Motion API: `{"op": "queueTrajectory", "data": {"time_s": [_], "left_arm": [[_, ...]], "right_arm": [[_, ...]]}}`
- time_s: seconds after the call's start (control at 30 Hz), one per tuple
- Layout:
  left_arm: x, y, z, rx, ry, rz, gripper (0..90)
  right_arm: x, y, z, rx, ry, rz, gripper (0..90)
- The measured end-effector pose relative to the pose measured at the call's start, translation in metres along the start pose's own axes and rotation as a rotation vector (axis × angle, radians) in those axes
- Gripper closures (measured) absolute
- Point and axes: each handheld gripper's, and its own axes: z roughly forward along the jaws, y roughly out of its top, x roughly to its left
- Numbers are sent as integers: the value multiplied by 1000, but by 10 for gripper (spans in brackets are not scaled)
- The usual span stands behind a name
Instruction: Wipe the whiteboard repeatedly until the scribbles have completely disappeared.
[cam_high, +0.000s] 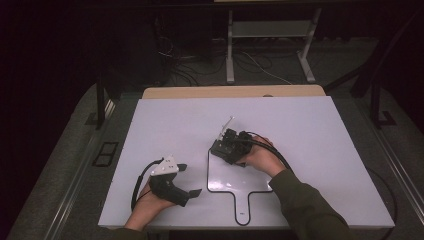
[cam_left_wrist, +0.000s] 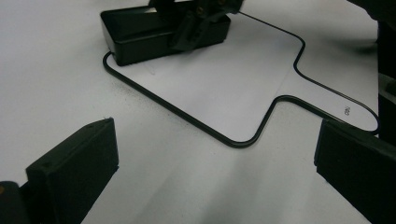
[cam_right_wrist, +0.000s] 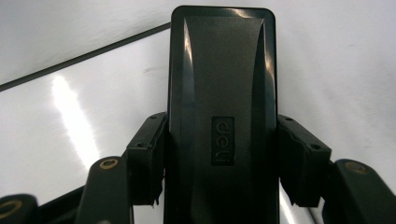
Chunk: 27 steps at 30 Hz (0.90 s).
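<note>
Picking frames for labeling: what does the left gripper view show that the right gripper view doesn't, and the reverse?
Left gripper view alone: the whiteboard's handle end with its small hole, most of its black-edged outline, and the left gripper with jaws wide apart and nothing between them.

Right gripper view alone: the embossed logo on the black eraser and a close look at the right gripper, its jaws pressed against the eraser's long sides.

Both: the black eraser resting on the small whiteboard, gripped by the right gripper, and the white table.

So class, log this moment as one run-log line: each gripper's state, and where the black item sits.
left gripper: open, idle | right gripper: shut on black whiteboard eraser | eraser: at corner of small handled whiteboard
</note>
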Motion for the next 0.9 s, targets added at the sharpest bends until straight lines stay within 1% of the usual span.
{"op": "queueTrajectory", "data": {"time_s": [0.13, 0.23, 0.3, 0.33, 0.4, 0.43, 0.5, 0.53, 0.57, 0.63, 0.7, 0.77, 0.8, 0.83, 0.9], "left_arm": [[0, 0, 0, 0, 2, 0, 0], [0, 0, 0, 0, 1, 4, 0], [0, 0, 0, 0, -1, 1, 0], [0, 0, 0, 0, -1, 1, 0], [0, 0, 0, 0, 0, 1, 0], [0, 0, 0, -1, 0, 1, 0], [0, 0, 0, 0, 0, 2, 0], [0, 0, 0, 0, 0, 3, 0], [0, 0, 0, 1, -1, 2, 0], [-1, 0, 0, 2, 0, 3, 0], [0, 0, 0, 0, 0, 6, 0], [0, 0, 0, 0, 0, 4, 0], [0, 0, 0, -1, 0, 2, 0], [0, 0, 0, -1, -1, 3, 0], [0, 0, 0, -1, -1, 4, 0]], "right_arm": [[-9, 6, 4, 6, -13, 13, 388], [-10, 9, 5, 12, -17, 21, 389], [-7, 9, 5, 13, -16, 10, 388], [-5, 9, 4, 10, -8, 1, 389], [1, 10, 4, 8, 0, -16, 389], [4, 10, 3, 10, -3, -27, 388], [11, 10, 2, 4, 17, -32, 388], [13, 10, 2, 3, 16, -52, 389], [17, 10, 2, 1, 30, -49, 388], [20, 11, 2, 3, 29, -59, 388], [17, 12, 3, 3, 42, -52, 388], [13, 13, 4, 7, 26, -36, 389], [9, 14, 4, 9, 18, -39, 388], [7, 14, 5, 12, 14, -24, 388], [1, 15, 6, 14, 6, -16, 388]]}}
